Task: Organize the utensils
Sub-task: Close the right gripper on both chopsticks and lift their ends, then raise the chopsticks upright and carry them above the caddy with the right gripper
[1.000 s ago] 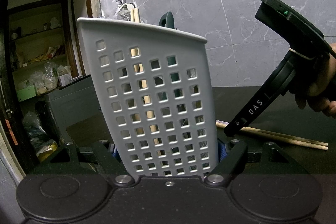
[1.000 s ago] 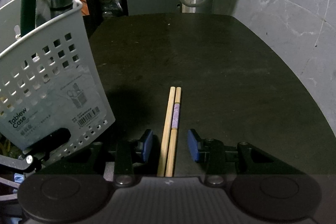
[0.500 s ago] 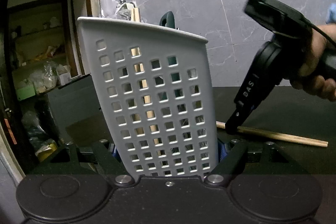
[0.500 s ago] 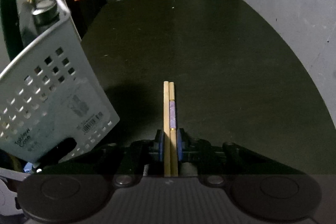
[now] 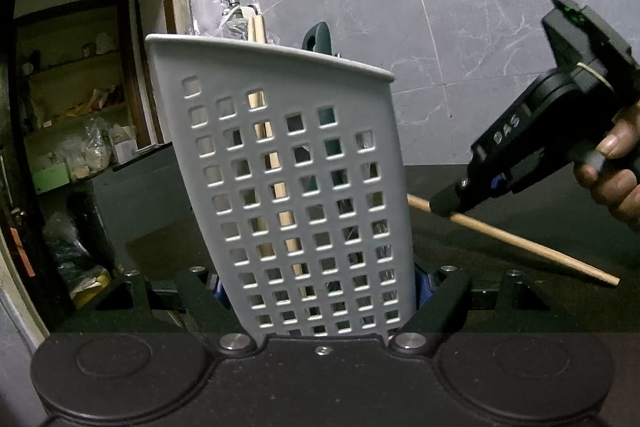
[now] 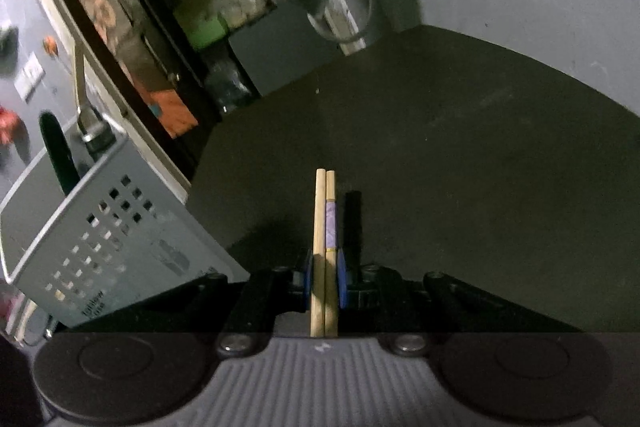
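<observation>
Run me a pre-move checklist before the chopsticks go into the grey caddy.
1. Right gripper shut on chopsticks: ok; its jaws have just been closing and the blue pads press both sticks.
2. Both sticks side by side, ends level: ok.
3. Chopsticks lifted off the black table: ok, tilted in the left wrist view.
4. Left gripper steadies the caddy: ok, fingers at both sides of its base.
5. Free space inside the caddy: cannot tell; handles and sticks already poke above the rim.
6. Path to the rim clear: cannot tell.
</observation>
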A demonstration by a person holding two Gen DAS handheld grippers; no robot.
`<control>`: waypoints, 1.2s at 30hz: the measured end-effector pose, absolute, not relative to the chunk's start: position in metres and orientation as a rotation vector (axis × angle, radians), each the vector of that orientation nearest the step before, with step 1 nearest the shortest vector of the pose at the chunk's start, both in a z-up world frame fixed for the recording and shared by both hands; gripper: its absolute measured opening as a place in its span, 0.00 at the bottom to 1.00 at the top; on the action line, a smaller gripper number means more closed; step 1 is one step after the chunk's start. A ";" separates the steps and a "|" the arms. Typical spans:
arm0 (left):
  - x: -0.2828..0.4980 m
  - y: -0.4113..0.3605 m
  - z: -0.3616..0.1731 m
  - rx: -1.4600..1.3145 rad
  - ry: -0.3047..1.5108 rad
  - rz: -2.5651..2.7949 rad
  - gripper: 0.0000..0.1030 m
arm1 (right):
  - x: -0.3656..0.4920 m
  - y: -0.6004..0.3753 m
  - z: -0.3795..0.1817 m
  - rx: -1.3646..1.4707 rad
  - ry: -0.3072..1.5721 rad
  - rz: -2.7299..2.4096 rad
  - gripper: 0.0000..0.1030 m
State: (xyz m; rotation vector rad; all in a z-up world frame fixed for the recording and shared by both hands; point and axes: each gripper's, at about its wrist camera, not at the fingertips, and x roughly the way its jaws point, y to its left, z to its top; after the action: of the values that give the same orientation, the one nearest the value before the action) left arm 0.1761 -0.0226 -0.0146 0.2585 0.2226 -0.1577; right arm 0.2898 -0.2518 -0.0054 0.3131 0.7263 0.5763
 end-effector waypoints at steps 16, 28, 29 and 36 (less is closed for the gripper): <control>0.176 -0.023 -0.015 0.259 0.223 -0.157 0.78 | 0.284 -0.284 0.003 0.539 0.439 0.669 0.14; 0.176 -0.023 -0.015 0.259 0.223 -0.157 0.78 | 0.260 -0.282 0.067 0.496 0.222 0.678 0.14; 0.176 -0.023 -0.015 0.259 0.223 -0.157 0.78 | 0.257 -0.281 0.074 0.485 0.210 0.684 0.14; 0.177 -0.023 -0.015 0.259 0.223 -0.157 0.78 | 0.243 -0.260 0.130 0.401 0.106 0.755 0.14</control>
State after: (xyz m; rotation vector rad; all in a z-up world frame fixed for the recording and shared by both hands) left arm 0.1766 -0.0230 -0.0148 0.2591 0.2230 -0.1571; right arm 0.2429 -0.2600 0.1296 0.4010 0.1063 0.7546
